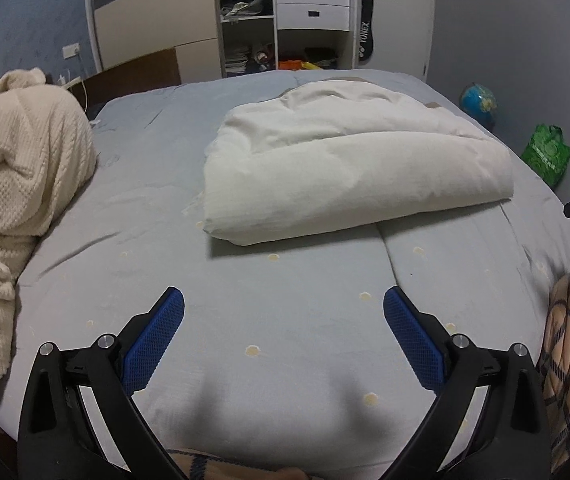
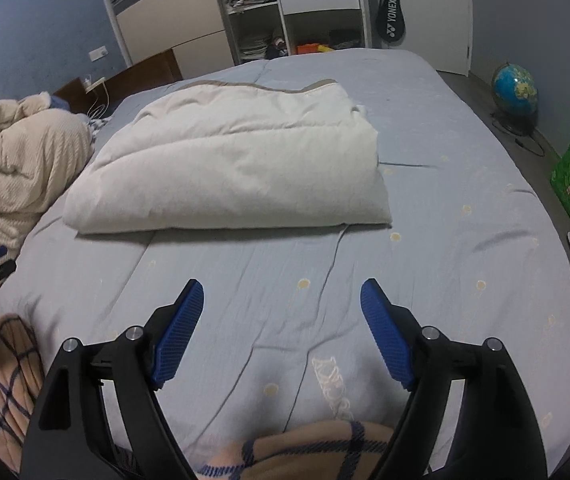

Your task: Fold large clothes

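Between the blue pads of both claws lay only pale blue bedsheet (image 1: pixel 285 312): the left gripper (image 1: pixel 283 312) and right gripper (image 2: pixel 282 304) hung spread and empty, angled down over the mattress, probably clear to reach for a next piece. Farther up the bed sat the cream duvet (image 2: pixel 225 172), already folded into a thick, puffy slab with a tan border. A plaid blanket (image 2: pixel 313 452) bunched at the near edge, beneath the right gripper.
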`<state>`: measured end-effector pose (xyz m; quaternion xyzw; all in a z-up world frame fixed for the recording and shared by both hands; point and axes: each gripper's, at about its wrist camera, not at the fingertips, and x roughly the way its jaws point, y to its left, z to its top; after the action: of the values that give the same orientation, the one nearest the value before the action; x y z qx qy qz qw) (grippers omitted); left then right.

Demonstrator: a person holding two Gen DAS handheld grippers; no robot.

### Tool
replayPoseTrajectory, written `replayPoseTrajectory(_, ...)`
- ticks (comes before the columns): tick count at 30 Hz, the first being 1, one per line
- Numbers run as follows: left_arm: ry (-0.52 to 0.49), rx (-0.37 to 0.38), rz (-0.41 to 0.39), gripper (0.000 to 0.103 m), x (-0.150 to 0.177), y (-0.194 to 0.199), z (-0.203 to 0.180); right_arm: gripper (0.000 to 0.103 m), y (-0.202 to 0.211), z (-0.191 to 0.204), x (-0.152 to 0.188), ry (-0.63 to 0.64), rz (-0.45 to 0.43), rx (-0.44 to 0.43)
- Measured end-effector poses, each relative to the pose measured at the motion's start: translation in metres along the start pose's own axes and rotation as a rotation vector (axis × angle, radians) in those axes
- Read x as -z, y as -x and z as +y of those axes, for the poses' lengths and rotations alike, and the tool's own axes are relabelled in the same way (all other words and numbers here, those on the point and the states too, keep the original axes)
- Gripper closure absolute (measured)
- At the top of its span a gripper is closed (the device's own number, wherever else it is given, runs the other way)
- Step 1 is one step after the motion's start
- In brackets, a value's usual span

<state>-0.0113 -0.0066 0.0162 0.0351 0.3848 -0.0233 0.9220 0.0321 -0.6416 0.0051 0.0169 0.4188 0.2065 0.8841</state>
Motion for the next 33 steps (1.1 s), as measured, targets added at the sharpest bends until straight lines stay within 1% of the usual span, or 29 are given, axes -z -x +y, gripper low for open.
replayPoseTrajectory(3, -0.021, 0.001, -0.006, 0.007, 0.004, 0.003, -0.008, 0.020, 0.006, 0.000, 0.006, -0.010, -0.019, -0.006)
replayPoseTrajectory(5, -0.038, -0.002, -0.011, 0.007, 0.007, 0.006, -0.016, 0.014, 0.009, 0.000, 0.009, -0.014, -0.027, -0.009)
replayPoseTrajectory(7, -0.056, -0.001, -0.022, 0.007, 0.010, 0.009, -0.023, 0.014, 0.012, 0.001, 0.012, -0.006, -0.030, 0.015)
replayPoseTrajectory(10, -0.088, -0.006, -0.036, 0.007, 0.012, 0.013, -0.032, 0.010, 0.016, 0.004, 0.014, 0.007, -0.039, 0.036)
replayPoseTrajectory(13, -0.118, -0.011, -0.045, 0.007, 0.014, 0.014, -0.038, 0.009, 0.023, 0.007, 0.018, 0.021, -0.060, 0.041)
replayPoseTrajectory(17, -0.130, -0.013, -0.045, 0.007, 0.015, 0.013, -0.041, 0.008, 0.028, 0.012, 0.020, 0.049, -0.073, 0.054)
replayPoseTrajectory(26, -0.129, -0.018, -0.045, 0.007, 0.015, 0.013, -0.040, 0.008, 0.024, 0.023, 0.020, 0.107, -0.062, 0.064)
replayPoseTrajectory(33, -0.135, -0.022, -0.036, 0.007, 0.015, 0.012, -0.043, 0.008, 0.022, 0.022, 0.019, 0.107, -0.057, 0.063)
